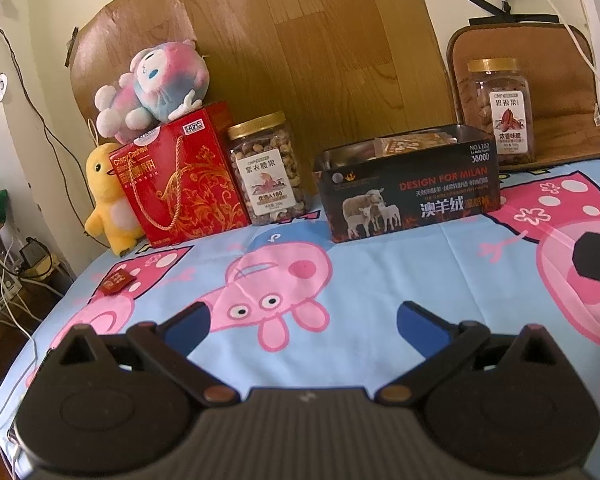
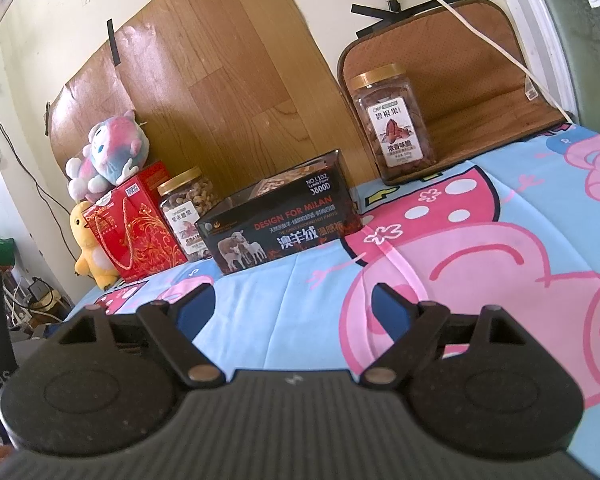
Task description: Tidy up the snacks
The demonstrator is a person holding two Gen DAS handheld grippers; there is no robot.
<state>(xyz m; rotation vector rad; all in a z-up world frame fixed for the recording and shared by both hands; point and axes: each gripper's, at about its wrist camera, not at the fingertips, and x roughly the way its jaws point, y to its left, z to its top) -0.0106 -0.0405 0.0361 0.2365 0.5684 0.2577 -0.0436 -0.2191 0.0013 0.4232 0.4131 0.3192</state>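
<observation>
Likely light, flat and slippery, the red packet (image 1: 118, 282) lying alone on the sheet (image 1: 380, 264), well apart from the box (image 1: 410, 192), wants an edge pinch, both left gripper (image 1: 303, 322) and right gripper (image 2: 293, 302) gaping wide, empty.

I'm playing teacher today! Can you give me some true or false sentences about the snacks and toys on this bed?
1. The pink and blue plush toy lies on top of the red gift box. True.
2. The black box is closed with a lid. False: it is open, with packets showing inside.
3. The yellow duck toy stands beside the red gift box. True.
4. Both nut jars have blue lids. False: the cashew jar and the pecan jar have gold lids.
5. The left gripper holds a jar. False: its fingers are open and empty.
</observation>
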